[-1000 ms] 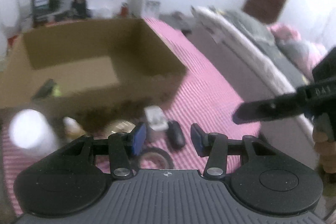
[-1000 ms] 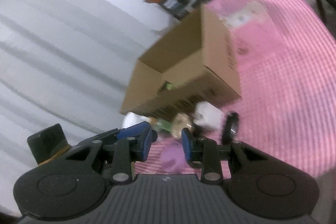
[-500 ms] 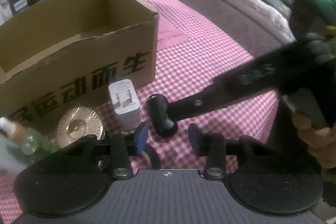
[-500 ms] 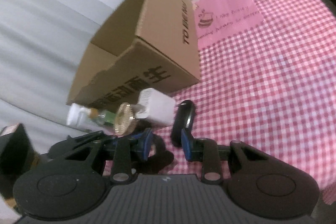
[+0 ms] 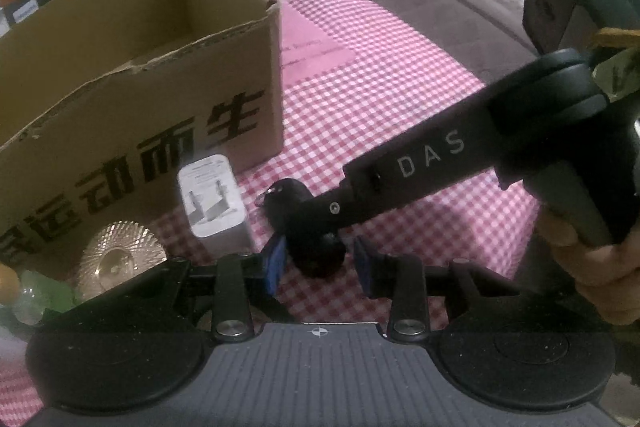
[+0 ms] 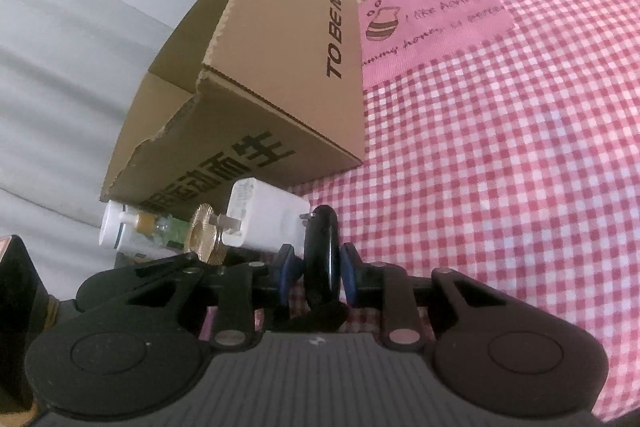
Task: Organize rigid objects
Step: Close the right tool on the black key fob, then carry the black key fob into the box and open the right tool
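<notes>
A black oval key fob (image 6: 321, 259) lies on the pink checked cloth in front of an open cardboard box (image 5: 132, 67). My right gripper (image 6: 316, 269) has its blue pads on both sides of the fob, close against it. In the left wrist view the right gripper's finger (image 5: 420, 171) reaches over the fob (image 5: 296, 203). My left gripper (image 5: 318, 261) is open, just in front of the fob. A white charger (image 5: 212, 195), a gold ridged disc (image 5: 120, 259) and a small green bottle (image 6: 160, 227) lie beside the box.
The box (image 6: 280, 67) stands on a bed with a pink checked cloth (image 6: 500, 167) and a pink printed patch (image 6: 432, 11). A grey bed edge (image 5: 420, 7) runs at the right in the left wrist view. A white bottle (image 6: 116, 227) lies at the left.
My right gripper has come down and forward onto the black fob and its pads have closed in around it. My left gripper has moved closer to the fob and stays open.
</notes>
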The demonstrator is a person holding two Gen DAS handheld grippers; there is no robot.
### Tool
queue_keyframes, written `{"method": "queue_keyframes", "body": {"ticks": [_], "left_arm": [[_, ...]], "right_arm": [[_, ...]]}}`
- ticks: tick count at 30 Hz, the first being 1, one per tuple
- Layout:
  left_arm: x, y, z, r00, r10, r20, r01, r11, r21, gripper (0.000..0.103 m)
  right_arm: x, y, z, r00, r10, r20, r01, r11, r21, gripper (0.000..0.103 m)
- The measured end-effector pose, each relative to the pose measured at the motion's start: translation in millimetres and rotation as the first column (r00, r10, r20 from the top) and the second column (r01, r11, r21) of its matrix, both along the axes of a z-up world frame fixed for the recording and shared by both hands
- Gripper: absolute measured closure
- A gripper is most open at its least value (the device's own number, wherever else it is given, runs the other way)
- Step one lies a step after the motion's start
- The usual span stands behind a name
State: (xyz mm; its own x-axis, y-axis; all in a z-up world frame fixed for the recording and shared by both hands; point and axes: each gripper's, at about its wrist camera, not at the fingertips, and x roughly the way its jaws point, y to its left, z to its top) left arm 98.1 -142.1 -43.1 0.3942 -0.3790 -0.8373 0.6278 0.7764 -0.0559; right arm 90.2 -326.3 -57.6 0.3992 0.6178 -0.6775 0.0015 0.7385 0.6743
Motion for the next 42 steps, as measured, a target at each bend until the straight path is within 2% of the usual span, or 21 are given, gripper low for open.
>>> {"method": "queue_keyframes", "body": {"ticks": [7,11,17,25,30,34,35,42], "left_arm": [[-19,-5,0,0.997,-0.075,-0.017,0.075,0.997,0.001,0.067],[-21,-7,5,0.998,-0.066,0.014,0.066,0.998,0.013,0.065],[-5,-9,-1,0.998,-0.04,-0.039,0.04,0.999,0.007,0.062],[5,-8,-2,0.999,-0.02,-0.045,0.02,1.0,-0.006,0.062],[5,-8,-3,1.0,-0.002,-0.021,0.002,1.0,-0.008,0.063],[5,-8,-1,1.0,0.0,-0.014,0.0,1.0,0.0,0.07],[3,-7,1,1.0,-0.002,-0.01,0.002,1.0,-0.004,0.071],[-13,-8,16,0.998,-0.029,0.058,0.031,0.999,-0.032,0.071]], "right_arm": [[-22,-18,0,0.999,-0.037,-0.03,0.037,0.999,0.017,0.076],[-27,-23,3,0.998,-0.054,-0.014,0.054,0.999,-0.004,0.076],[-18,-22,5,0.999,-0.053,-0.009,0.053,0.999,-0.012,0.076],[0,-7,3,0.999,-0.042,0.01,0.042,0.999,-0.015,0.076],[11,3,-5,0.999,-0.031,0.036,0.031,1.0,0.002,0.077],[14,10,-5,0.998,-0.055,0.037,0.054,0.998,0.01,0.083],[12,9,-5,0.997,-0.06,0.04,0.059,0.998,0.014,0.086],[-5,9,15,0.992,-0.083,0.092,0.085,0.996,-0.015,0.086]]}}
